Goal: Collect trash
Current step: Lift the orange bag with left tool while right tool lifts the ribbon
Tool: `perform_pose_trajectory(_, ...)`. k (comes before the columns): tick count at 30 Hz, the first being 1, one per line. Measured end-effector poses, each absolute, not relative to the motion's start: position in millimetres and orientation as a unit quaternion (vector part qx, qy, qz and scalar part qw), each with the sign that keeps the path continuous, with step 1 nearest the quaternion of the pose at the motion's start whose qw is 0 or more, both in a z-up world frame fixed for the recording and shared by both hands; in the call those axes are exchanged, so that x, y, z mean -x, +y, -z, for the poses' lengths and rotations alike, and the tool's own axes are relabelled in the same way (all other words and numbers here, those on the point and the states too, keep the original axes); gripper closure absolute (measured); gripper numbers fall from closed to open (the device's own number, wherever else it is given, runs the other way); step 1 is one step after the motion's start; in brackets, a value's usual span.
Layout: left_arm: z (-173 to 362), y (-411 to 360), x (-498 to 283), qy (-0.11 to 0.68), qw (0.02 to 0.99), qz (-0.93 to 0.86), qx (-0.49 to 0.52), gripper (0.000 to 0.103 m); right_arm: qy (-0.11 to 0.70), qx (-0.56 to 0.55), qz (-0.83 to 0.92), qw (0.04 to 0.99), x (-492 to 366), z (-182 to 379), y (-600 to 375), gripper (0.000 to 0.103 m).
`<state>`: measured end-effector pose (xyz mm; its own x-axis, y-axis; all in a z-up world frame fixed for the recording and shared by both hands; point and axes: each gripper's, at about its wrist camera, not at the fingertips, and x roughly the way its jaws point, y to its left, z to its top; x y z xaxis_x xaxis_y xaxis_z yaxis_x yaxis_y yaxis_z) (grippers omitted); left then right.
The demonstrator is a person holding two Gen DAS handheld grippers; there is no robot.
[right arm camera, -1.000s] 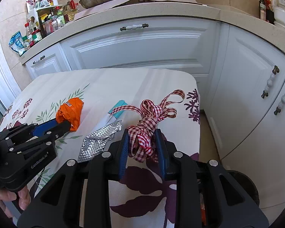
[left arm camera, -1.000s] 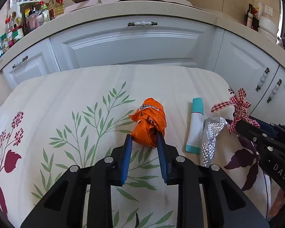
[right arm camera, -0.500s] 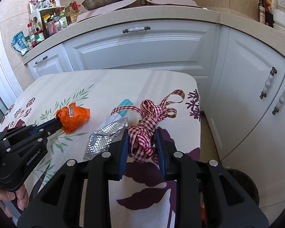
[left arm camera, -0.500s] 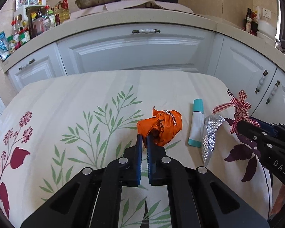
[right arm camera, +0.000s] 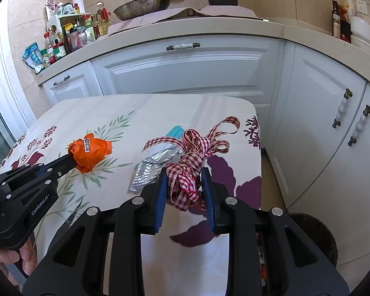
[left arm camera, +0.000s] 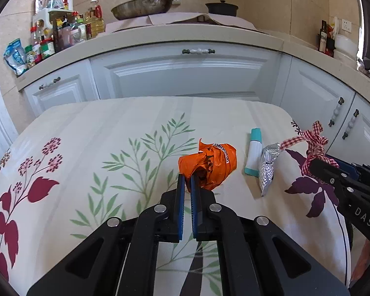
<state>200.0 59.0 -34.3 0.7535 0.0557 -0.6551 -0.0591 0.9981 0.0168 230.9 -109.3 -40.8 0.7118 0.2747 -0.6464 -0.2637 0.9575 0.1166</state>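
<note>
Trash in both tools at this point: my left gripper (left arm camera: 188,182) has its blue jaws nearly touching, pinched on a fold at the near edge of the crumpled orange wrapper (left arm camera: 208,165), and my right gripper (right arm camera: 183,186) is clamped partway closed on the bundle of red-checked ribbon (right arm camera: 192,165), loops and a loose tail sticking out beyond the tips. I take the dark round bin (right arm camera: 318,236) on the floor as my landmark; its rim shows at the lower right of the right wrist view, below the near corner of the floral-cloth table (left arm camera: 86,148). Relative to the bin, the ribbon hangs over the table edge nearest it, the wrapper sits farther off across the cloth, and two pieces lie on the cloth between them: a flattened silver foil packet (left arm camera: 266,170) and, just beyond it from the bin, a white tube with teal cap (left arm camera: 253,153). The step, as I judge it, is carrying both catches to the bin. To do it well I would keep both grips tight, since the wrapper hangs on a thin fold that could slip and the ribbon is loose enough to unravel. I would lift clear of the cloth before swinging, keep the ribbon's tail off the foil, bring each tool over the bin's mouth, and release low, the right first as it is closer.
</note>
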Motion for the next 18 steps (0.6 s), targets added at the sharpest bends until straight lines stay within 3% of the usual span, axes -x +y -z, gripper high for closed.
perform_pose_trajectory(18,6.9,72.3,-144.7,0.307,0.950,-0.048,0.018,0.098,0.292,0.005,-0.157,0.943,-165.7,15.2,-101.3,0.077)
